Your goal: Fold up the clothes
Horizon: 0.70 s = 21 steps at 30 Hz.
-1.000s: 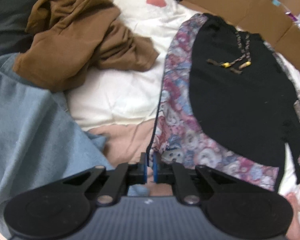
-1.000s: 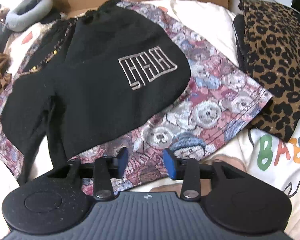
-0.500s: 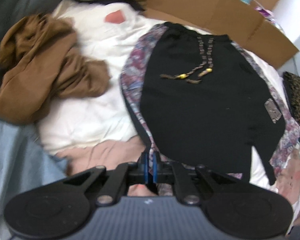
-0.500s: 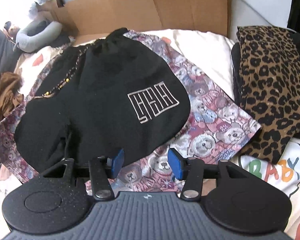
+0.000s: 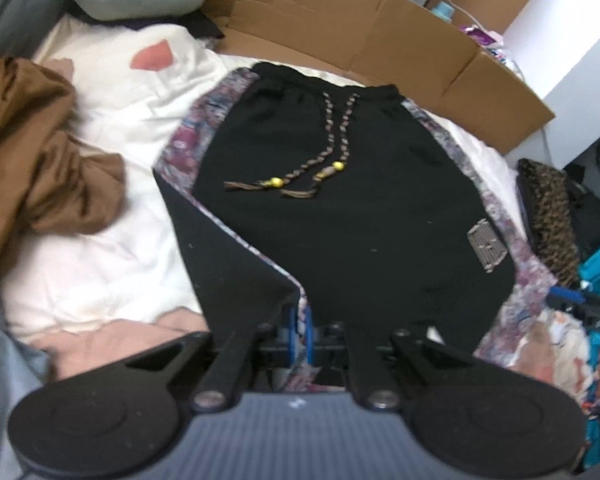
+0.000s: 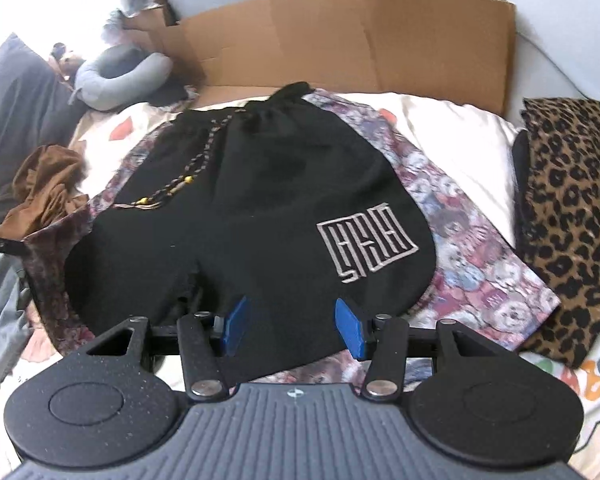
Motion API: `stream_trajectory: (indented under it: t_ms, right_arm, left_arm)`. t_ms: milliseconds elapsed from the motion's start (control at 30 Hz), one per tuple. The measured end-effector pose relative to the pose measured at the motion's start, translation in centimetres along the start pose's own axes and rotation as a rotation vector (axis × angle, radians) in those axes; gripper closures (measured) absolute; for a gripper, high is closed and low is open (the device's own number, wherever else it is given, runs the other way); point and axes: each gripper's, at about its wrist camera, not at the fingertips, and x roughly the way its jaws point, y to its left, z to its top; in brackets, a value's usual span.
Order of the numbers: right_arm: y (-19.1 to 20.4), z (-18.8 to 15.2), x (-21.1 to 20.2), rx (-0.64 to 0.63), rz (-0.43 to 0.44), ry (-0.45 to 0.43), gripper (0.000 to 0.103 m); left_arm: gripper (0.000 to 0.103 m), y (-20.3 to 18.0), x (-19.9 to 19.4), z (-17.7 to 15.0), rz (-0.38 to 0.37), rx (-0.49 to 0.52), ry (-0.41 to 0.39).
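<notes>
Black drawstring shorts point(image 5: 360, 208) lie flat on a teddy-bear print cloth point(image 5: 188, 136) spread over the bed. My left gripper point(image 5: 298, 328) is shut on the near left edge of that print cloth. The pinched edge is lifted, so a flap with a black underside point(image 5: 228, 264) stands up beside the shorts. In the right wrist view my right gripper point(image 6: 296, 328) hangs open above the near hem of the shorts point(image 6: 260, 208), with nothing between its blue pads point(image 6: 350, 334). The print cloth point(image 6: 472, 264) shows to the right of the shorts' grey logo.
A crumpled brown garment point(image 5: 40, 152) lies at the left on white bedding point(image 5: 112, 240). Flattened cardboard point(image 5: 340, 28) stands along the far side. A leopard-print cloth point(image 6: 572, 208) lies at the right and a grey neck pillow point(image 6: 120, 76) at the far left.
My left gripper has risen and drawn back with the print cloth's edge, lifting a flap whose black underside now shows. My right gripper has risen away from the cloth, its jaws still open.
</notes>
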Motion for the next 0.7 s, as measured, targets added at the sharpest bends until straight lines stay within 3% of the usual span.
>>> stream_trajectory:
  t_ms: [333, 700]
  right_arm:
    - [3.9, 0.7, 2.3, -0.056, 0.123, -0.011, 0.047]
    - [9.3, 1.5, 4.9, -0.195, 0.366, 0.034, 0.047]
  left_arm:
    - [0.098, -2.2, 2.0, 0.7, -0.093, -0.066, 0.04]
    - [0.098, -6.7, 4.3, 1.7, -0.198, -0.083, 0.065]
